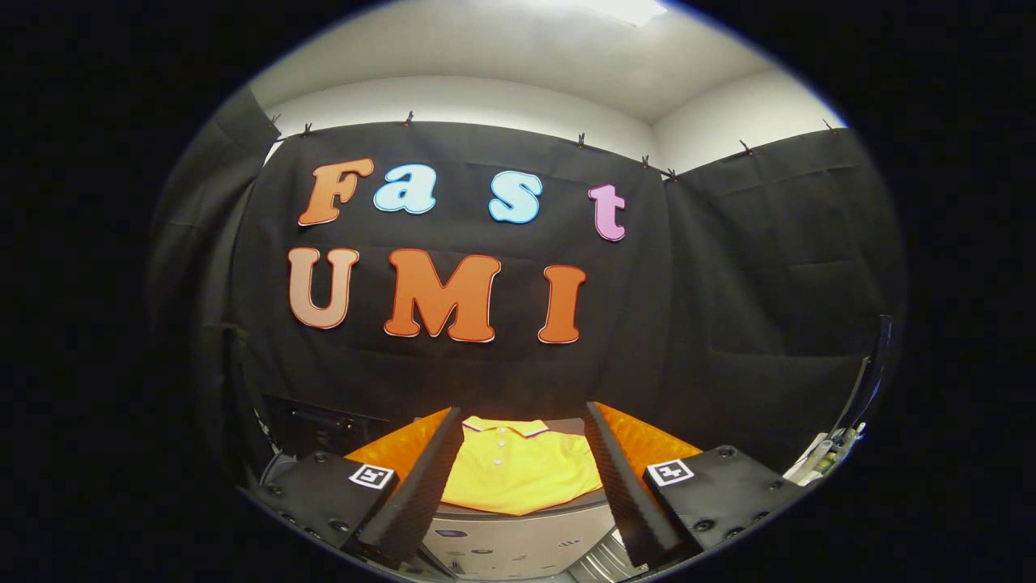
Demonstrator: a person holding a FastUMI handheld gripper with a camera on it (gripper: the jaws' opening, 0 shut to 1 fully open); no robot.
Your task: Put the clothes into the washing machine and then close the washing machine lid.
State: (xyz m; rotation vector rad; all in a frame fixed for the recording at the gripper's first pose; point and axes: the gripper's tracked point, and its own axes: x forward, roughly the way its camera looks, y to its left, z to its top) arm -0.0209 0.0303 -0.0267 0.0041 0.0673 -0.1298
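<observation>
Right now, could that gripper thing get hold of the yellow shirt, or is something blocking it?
Probably yes. The gripper is open, and the yellow shirt lies flat just ahead, framed between its two fingers on the grey machine top. Nothing sits between them; it likely needs to tip down and move forward first.

No readable text, label or number anywhere.

A yellow polo shirt [518, 474] lay spread flat, collar toward the black cloth wall, on the grey top of the washing machine [518, 541], seen between the parted fingers of the gripper [524, 441], which touched nothing.
</observation>
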